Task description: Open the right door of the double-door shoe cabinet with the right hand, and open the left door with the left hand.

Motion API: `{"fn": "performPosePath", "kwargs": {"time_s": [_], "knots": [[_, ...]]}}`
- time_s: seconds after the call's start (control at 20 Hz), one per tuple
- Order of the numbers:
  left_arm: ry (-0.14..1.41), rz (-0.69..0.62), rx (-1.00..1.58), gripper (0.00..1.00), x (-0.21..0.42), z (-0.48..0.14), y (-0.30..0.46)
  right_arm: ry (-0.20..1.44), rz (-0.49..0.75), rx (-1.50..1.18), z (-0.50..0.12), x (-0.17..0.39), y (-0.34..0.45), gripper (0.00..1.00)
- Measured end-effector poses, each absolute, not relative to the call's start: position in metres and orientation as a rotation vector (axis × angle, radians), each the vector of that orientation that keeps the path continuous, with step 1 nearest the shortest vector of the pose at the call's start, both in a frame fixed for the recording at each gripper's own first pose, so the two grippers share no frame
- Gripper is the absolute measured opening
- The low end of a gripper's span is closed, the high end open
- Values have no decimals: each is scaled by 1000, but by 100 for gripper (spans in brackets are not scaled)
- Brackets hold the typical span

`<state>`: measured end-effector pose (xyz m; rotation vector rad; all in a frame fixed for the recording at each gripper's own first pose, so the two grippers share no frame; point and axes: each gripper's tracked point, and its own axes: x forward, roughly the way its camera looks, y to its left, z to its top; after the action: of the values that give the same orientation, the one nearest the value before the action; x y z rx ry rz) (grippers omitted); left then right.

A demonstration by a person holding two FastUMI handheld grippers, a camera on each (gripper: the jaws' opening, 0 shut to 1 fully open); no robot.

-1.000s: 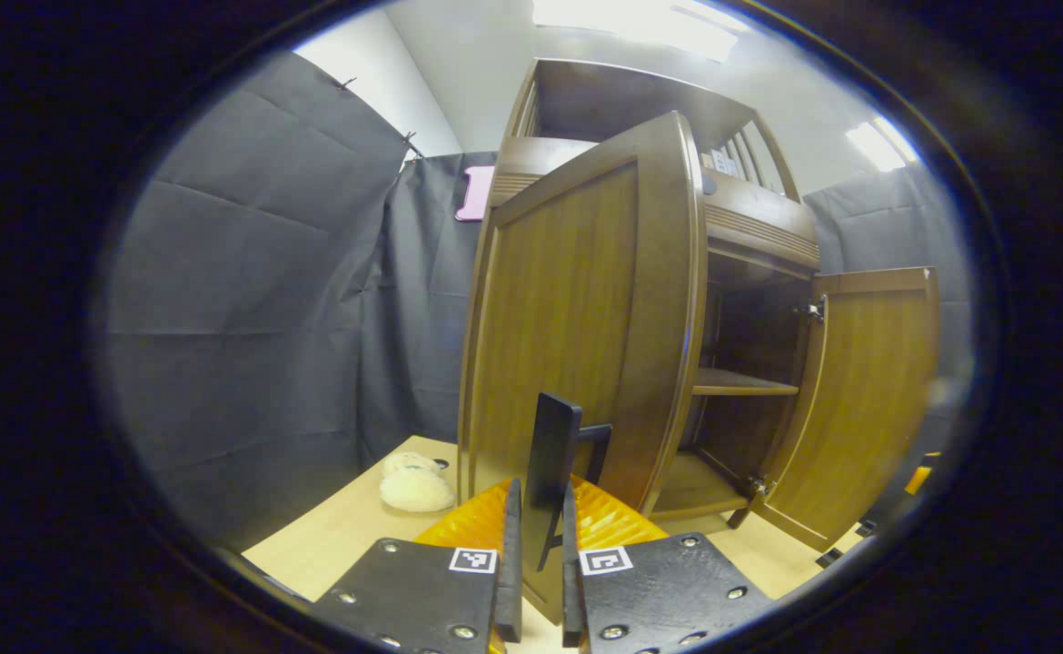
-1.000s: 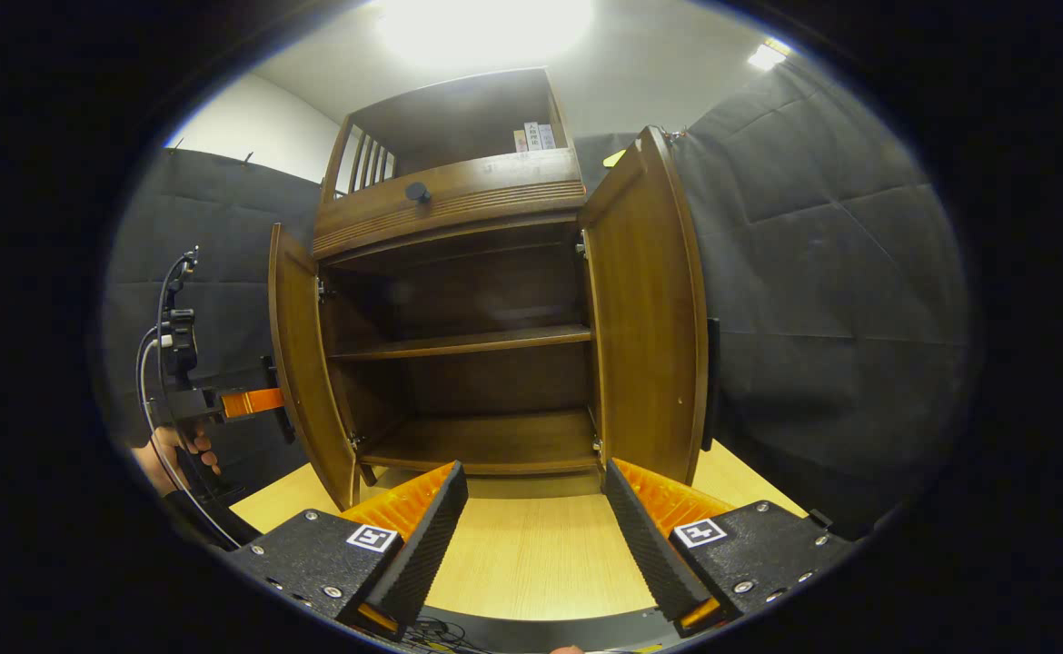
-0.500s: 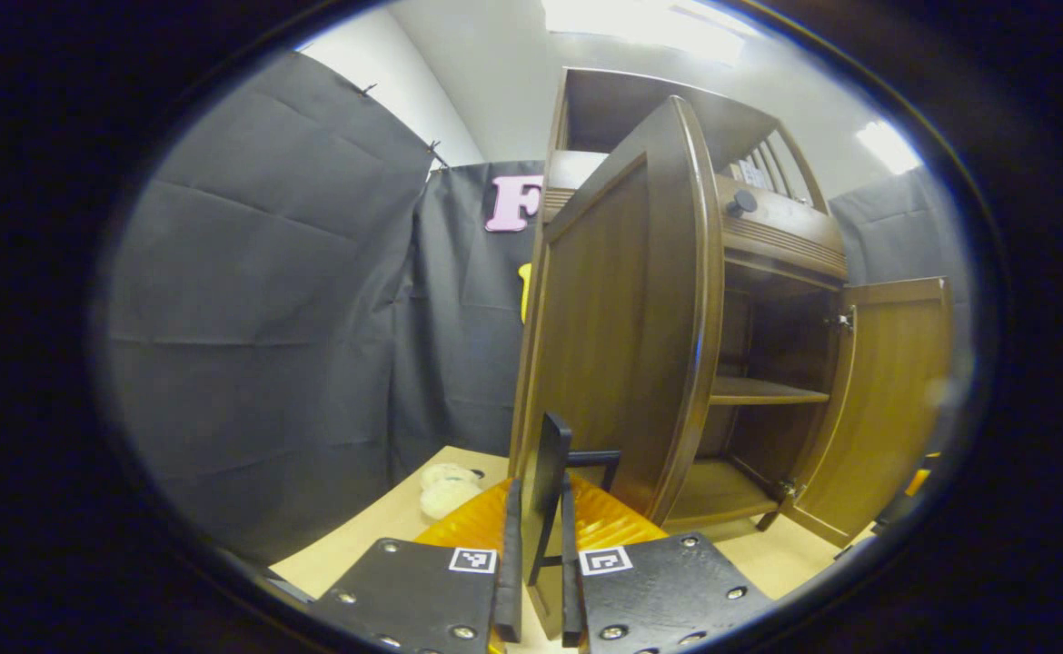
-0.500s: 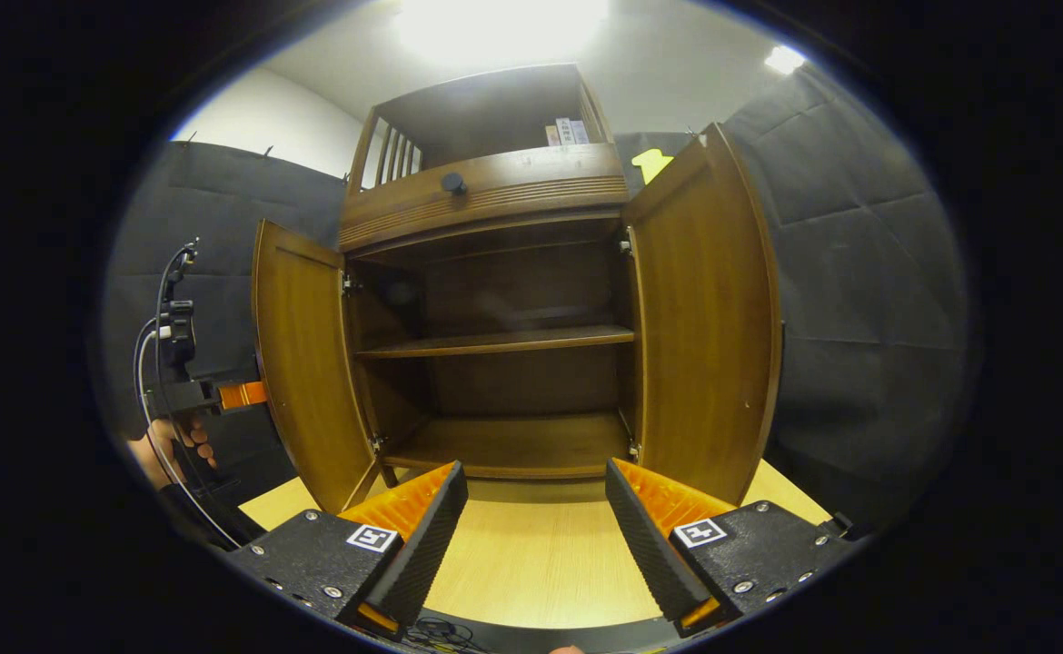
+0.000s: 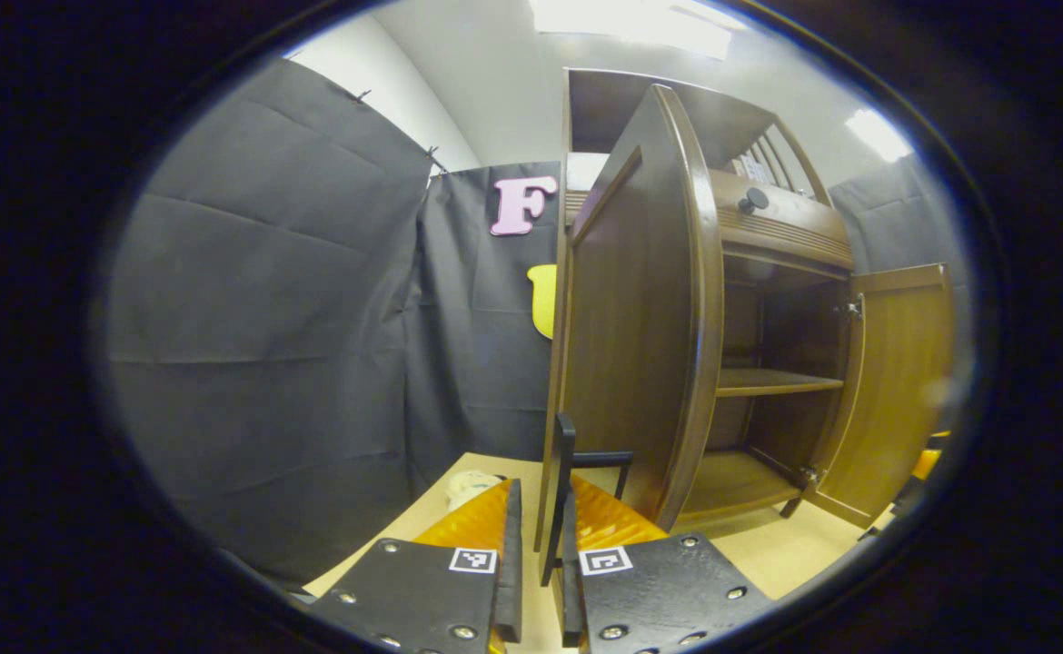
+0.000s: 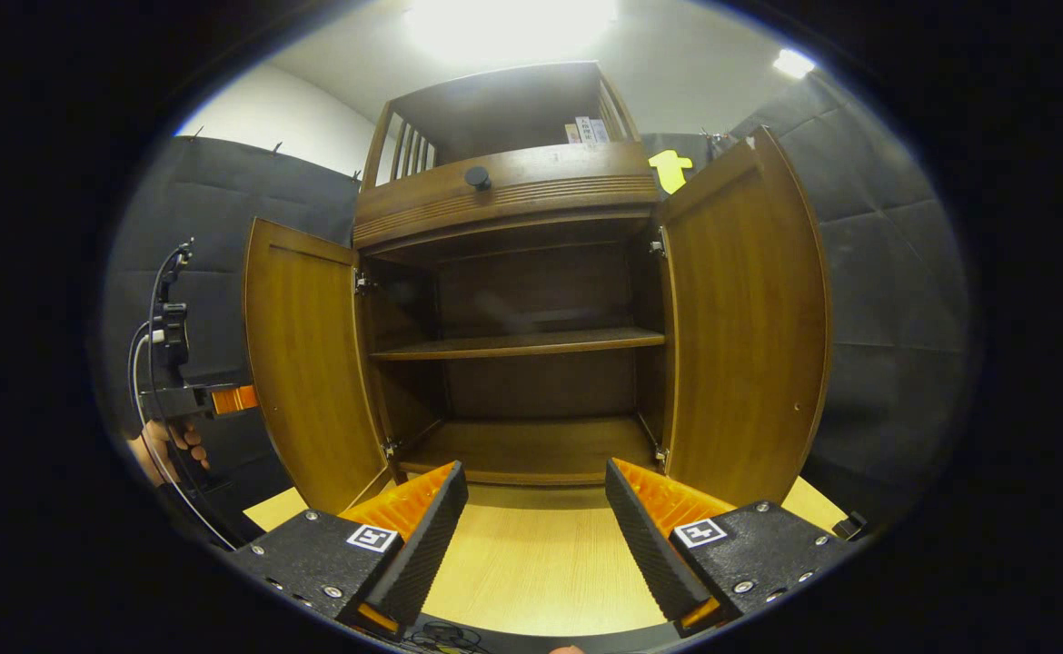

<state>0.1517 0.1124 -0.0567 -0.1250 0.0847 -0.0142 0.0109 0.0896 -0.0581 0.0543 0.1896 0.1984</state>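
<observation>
Left claw (image 5: 536, 581): I see it at the bottom centre of the left gripper view, its fingers clamped on the dark handle (image 5: 566, 472) of the left door (image 5: 631, 327).
Left door: swung well out, standing edge-on in the centre of the left gripper view; at the left of the right gripper view I see its inner face (image 6: 304, 363).
Right claw (image 6: 536, 536): at the bottom of the right gripper view, fingers spread wide apart, holding nothing, above the bench (image 6: 531, 563).
Right door (image 6: 750, 327): wide open, right of centre in the right gripper view.
Cabinet (image 6: 513, 209): centre of the frame, one inner shelf (image 6: 522, 343) bare, a round knob (image 6: 477, 176) on the drawer above.
Hand (image 6: 168, 445): at the far left edge of the right gripper view I see it gripping the left claw's body behind the left door.
Pale lump (image 5: 472, 486): on the bench, lower centre of the left gripper view; I cannot tell what it is.
</observation>
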Motion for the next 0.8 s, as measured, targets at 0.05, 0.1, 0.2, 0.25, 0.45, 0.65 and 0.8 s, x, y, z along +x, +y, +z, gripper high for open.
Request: {"fn": "performPosePath", "kwargs": {"time_s": [0.05,0.1,0.2,0.25,0.45,0.65,0.8], "knots": [[81,-14,-119,16,152,-56,114,185,197,52,-57,11,93,95],[78,-17,-115,13,152,-56,116,181,193,50,-56,11,96,95],[72,-26,-105,19,149,-57,123,177,184,38,-54,10,101,91],[68,-26,-95,20,145,-58,126,177,175,32,-54,10,103,94],[48,16,-71,18,126,-63,146,173,154,25,-50,6,107,94],[50,85,-72,13,117,-63,184,155,158,-2,-41,-1,105,92],[48,85,-105,20,101,-58,182,146,162,-11,-34,-10,98,95]]}}
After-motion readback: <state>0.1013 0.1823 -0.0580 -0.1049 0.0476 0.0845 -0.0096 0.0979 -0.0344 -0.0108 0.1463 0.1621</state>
